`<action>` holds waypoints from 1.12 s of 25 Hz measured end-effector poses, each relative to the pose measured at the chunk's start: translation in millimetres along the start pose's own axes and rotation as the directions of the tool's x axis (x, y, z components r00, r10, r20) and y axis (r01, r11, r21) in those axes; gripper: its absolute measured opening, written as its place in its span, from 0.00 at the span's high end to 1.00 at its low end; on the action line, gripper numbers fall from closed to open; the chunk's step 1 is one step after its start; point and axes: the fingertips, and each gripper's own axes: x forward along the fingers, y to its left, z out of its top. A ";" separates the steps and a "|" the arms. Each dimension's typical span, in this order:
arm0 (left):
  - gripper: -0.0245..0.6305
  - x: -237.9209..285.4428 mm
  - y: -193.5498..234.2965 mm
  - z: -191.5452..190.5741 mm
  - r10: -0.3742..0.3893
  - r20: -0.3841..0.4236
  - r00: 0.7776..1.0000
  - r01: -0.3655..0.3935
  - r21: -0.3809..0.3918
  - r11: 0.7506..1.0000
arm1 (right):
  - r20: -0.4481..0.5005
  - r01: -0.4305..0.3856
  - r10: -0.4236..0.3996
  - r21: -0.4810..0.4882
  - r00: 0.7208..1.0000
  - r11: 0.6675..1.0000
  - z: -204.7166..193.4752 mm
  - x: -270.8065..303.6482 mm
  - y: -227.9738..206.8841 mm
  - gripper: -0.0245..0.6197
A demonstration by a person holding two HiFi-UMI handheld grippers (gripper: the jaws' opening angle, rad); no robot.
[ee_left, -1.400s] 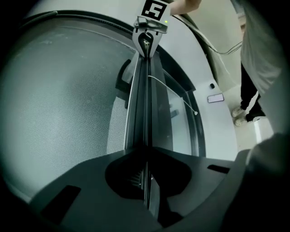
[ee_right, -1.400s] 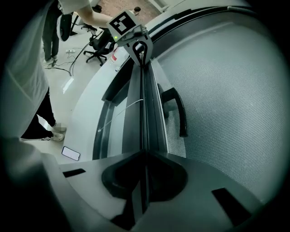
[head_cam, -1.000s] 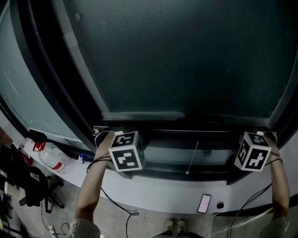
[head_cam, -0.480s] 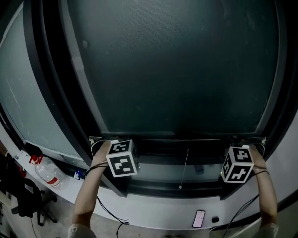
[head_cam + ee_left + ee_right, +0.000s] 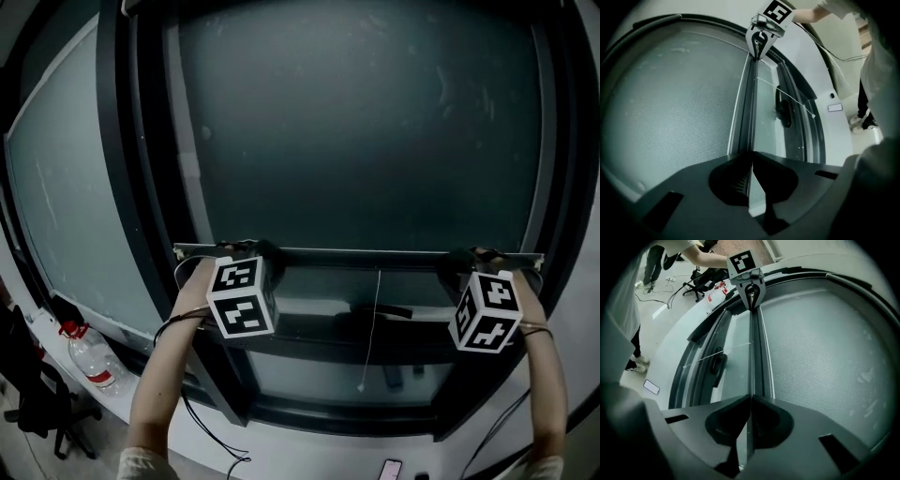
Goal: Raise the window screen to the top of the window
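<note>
The left hand-held gripper [image 5: 251,250] sits at the screen rail [image 5: 375,253]'s left end; the right hand-held gripper [image 5: 466,256] opposite.

Window screen [image 5: 366,131]: dark grey-green, fine mesh. Frame [image 5: 117,187]: black. Left cube [image 5: 242,298], right cube [image 5: 485,311]: black-white square markers. Bottle [image 5: 89,358], left: red cap.

No word, number or brand name can be read anywhere. The only printed signs are the black-and-white square markers on the cube [image 5: 242,298] of the left gripper [image 5: 751,165] and the cube [image 5: 485,311] of the right gripper [image 5: 750,400]; these are block patterns, not letters. The plastic bottle [image 5: 86,356] by the wall carries a red label, too small to read
</note>
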 end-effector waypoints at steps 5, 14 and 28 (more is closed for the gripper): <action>0.93 -34.1 61.1 15.6 0.101 0.007 0.995 -0.101 0.008 0.995 | -0.006 0.072 -0.072 -0.023 0.997 0.997 2.1 -31.8 -60.0 0.93; 0.94 -93.4 183.0 35.1 0.291 -0.031 0.956 -0.287 0.087 0.954 | -0.022 0.252 -0.255 -0.103 0.967 0.962 11.1 -82.3 -186.0 0.93; 0.94 -176.7 335.5 59.7 0.566 -0.103 0.818 -0.553 0.129 0.823 | -0.104 0.471 -0.479 -0.090 0.872 0.877 29.7 -155.7 -344.7 0.93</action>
